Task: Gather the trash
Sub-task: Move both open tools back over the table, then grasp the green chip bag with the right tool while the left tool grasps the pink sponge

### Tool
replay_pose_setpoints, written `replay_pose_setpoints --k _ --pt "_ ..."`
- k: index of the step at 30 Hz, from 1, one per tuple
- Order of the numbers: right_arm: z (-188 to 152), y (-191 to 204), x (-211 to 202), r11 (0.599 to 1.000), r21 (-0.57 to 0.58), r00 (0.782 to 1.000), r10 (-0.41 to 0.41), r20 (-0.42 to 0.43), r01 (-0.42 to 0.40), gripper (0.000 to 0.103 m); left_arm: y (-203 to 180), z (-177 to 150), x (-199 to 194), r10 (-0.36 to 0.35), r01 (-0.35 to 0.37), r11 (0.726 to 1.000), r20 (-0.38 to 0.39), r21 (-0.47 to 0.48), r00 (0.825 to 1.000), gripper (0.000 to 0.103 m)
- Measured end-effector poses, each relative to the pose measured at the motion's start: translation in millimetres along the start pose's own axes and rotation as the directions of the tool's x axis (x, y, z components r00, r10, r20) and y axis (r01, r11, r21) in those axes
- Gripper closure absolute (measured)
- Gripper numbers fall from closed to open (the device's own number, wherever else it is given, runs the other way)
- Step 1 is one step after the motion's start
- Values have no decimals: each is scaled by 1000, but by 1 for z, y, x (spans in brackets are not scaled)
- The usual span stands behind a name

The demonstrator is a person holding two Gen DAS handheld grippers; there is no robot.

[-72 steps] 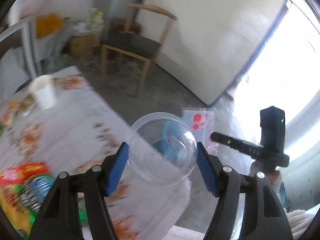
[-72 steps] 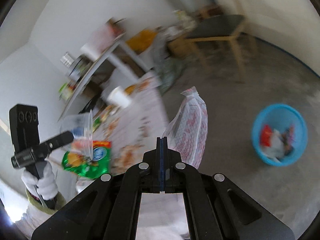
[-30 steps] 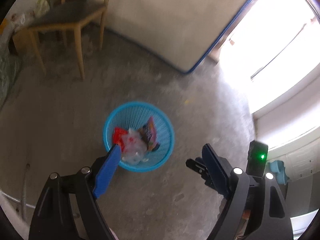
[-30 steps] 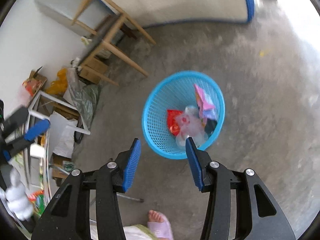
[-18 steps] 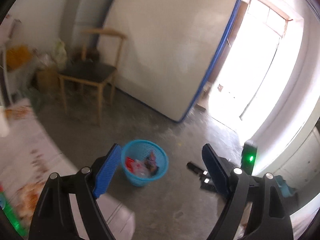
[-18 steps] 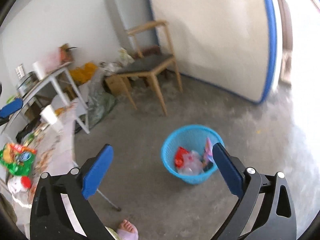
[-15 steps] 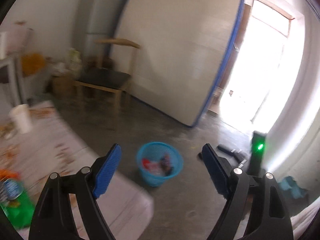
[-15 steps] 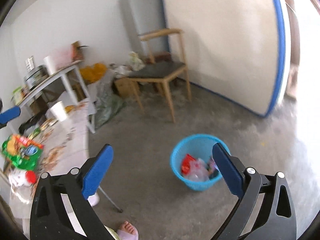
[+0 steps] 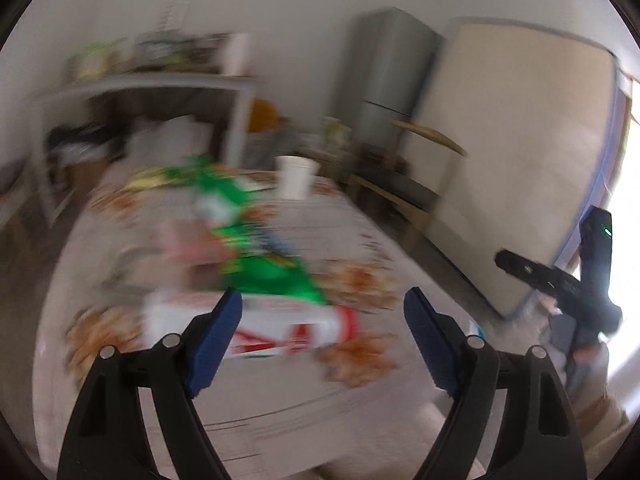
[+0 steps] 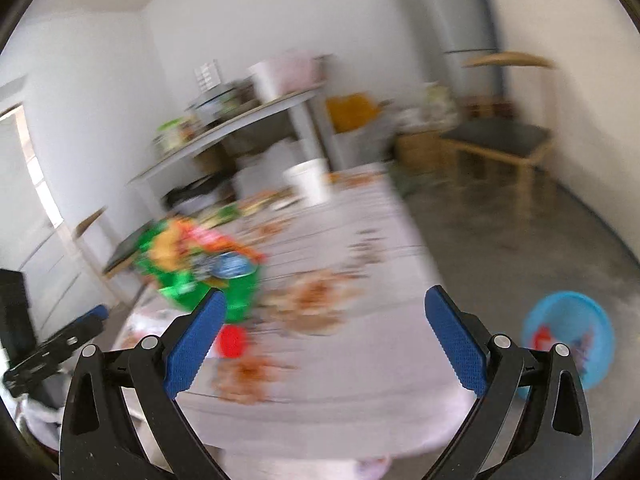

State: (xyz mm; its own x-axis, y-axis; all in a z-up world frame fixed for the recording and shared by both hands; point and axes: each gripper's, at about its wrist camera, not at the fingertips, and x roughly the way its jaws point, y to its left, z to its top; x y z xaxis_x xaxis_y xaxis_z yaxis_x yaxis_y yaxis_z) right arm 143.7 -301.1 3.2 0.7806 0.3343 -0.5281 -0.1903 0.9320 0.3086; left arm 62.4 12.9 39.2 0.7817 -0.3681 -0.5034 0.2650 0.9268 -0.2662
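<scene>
Both tongs, left gripper (image 9: 322,314) & right gripper (image 10: 320,332), gape empty. Green snack bag (image 10: 192,268) prob light, crinkly, slippery; pinch an edge. Bottle (image 9: 256,330) looks stiff, grab mid-body.

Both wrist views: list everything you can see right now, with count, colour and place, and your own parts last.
table: one, pale floral cloth, in front of both grippers
snack bag: one, green and orange, on the table's left part
bottle: one, white with red cap, lying on the table near the left gripper
paper cup: one, white, far end of the table
bin: one, blue, on the floor right of the table, trash inside
chair: one, wood with dark seat, by the far wall
shelf: one, white, cluttered, behind the table
fridge: one, grey, far corner
left hand-held gripper: blue pads, open, empty
right hand-held gripper: blue pads, open, empty
</scene>
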Motion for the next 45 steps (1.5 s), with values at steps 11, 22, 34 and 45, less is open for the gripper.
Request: replay_pose_setpoints --k 11,22,34,45 --pt "1 170 92 919 -301 959 200 -201 -255 20 113 19 -4 141 -130 948 18 -290 990 33" --pt "-12 208 156 904 -402 955 25 -294 -148 82 166 29 20 84 -85 902 -21 -424 996 61" --pt "36 142 112 970 -236 987 21 -159 -59 89 173 74 69 -57 -3 928 -151 -373 987 57" --pt "43 103 90 987 -136 990 69 -121 -85 89 192 98 167 -151 -70 885 -426 -459 892 39"
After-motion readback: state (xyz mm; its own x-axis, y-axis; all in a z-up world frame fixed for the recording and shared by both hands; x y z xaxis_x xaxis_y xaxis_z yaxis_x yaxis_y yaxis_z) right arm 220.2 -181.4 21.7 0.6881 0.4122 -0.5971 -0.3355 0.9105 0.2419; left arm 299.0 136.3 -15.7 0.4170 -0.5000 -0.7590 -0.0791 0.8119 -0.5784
